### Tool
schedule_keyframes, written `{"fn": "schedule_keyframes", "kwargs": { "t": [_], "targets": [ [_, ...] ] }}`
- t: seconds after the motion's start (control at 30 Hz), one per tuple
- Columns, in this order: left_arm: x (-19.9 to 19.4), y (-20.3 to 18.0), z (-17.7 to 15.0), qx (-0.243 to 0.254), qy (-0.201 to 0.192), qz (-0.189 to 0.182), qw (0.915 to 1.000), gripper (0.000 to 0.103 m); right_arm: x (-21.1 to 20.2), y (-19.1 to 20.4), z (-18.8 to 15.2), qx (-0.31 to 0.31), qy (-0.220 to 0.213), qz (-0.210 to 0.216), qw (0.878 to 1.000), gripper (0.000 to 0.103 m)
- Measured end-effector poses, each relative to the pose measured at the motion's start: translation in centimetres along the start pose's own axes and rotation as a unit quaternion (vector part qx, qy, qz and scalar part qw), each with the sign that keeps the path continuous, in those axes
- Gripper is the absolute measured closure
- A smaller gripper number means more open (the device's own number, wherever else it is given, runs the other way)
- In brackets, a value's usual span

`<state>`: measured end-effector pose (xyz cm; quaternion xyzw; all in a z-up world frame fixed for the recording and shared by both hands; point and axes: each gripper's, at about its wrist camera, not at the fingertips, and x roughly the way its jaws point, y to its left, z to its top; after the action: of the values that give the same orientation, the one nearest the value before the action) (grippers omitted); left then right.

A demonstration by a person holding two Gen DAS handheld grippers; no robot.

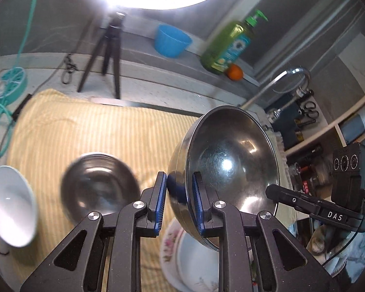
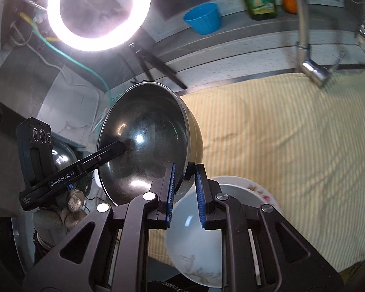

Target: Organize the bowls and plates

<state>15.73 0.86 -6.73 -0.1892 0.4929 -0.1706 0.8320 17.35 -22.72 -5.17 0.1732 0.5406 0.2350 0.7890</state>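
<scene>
My left gripper (image 1: 180, 189) is shut on the rim of a large steel bowl (image 1: 231, 170), held tilted on edge above the yellow striped towel (image 1: 97, 131). My right gripper (image 2: 185, 185) is shut on the rim of the same steel bowl (image 2: 143, 143) from the other side. The left gripper's finger reaches into that bowl in the right wrist view. A second steel bowl (image 1: 99, 185) sits on the towel. A white bowl (image 1: 9, 206) stands tilted at the left. Below lie a white bowl (image 2: 194, 241) and a floral plate (image 2: 260, 194).
A ring light (image 2: 98, 12) on a small tripod (image 1: 109, 53) stands behind the towel. A blue cup (image 1: 170, 40), a green soap bottle (image 1: 227, 46) and an orange (image 1: 234, 72) sit on the back ledge. A faucet (image 2: 314, 69) hangs at the right. Shelves with clutter (image 1: 328, 146) are at the right.
</scene>
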Motion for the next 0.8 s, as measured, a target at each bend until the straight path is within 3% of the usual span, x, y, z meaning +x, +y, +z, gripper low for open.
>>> {"fn": "schedule_keyframes", "kwargs": {
  "t": [0.37, 0.8],
  "targets": [
    [6.7, -6.5, 0.0, 0.038, 0.051, -0.015, 0.9979, 0.083, -3.2, -8.4, -1.4, 0.057, -0.013, -0.043, 0.997, 0.086],
    [11.8, -9.7, 0.1, 0.05, 0.088, -0.006, 0.9948, 0.083, -3.4, -14.4, -1.3, 0.097, -0.012, -0.072, 0.993, 0.086]
  ]
}}
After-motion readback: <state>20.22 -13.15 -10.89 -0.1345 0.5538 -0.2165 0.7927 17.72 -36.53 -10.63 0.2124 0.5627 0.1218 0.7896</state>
